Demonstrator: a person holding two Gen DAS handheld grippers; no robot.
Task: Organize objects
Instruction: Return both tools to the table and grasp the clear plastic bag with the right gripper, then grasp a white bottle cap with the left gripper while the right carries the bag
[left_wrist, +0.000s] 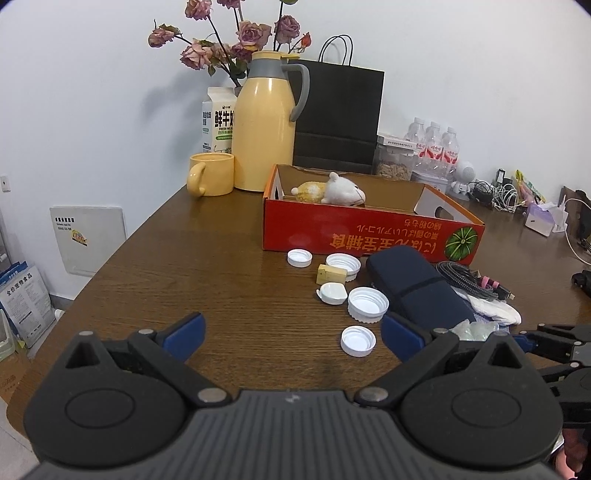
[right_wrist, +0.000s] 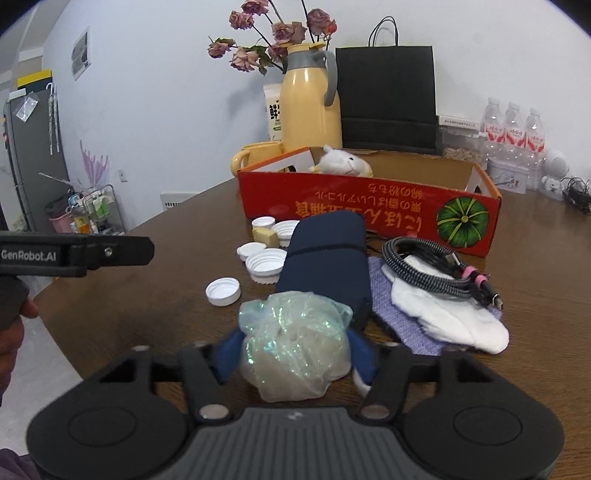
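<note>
My right gripper (right_wrist: 294, 354) is shut on a crumpled, shimmering plastic bag (right_wrist: 295, 343); its blue pads press the bag from both sides, low over the table. Just beyond lie a navy case (right_wrist: 325, 258), a coiled cable (right_wrist: 436, 269) on a white cloth (right_wrist: 450, 321), several white caps (right_wrist: 223, 291) and a yellow block (right_wrist: 266, 236). A red cardboard box (left_wrist: 369, 236) holds a white plush toy (left_wrist: 343, 190). My left gripper (left_wrist: 293, 336) stands open above the wood, with one white cap (left_wrist: 357, 341) on the table near its right finger.
At the back stand a yellow thermos jug (left_wrist: 264, 125), a yellow mug (left_wrist: 212, 173), a milk carton (left_wrist: 216, 122), dried roses, a black paper bag (left_wrist: 340, 118) and water bottles (left_wrist: 436, 147). Cables and small items clutter the far right. The table's rounded edge falls away at left.
</note>
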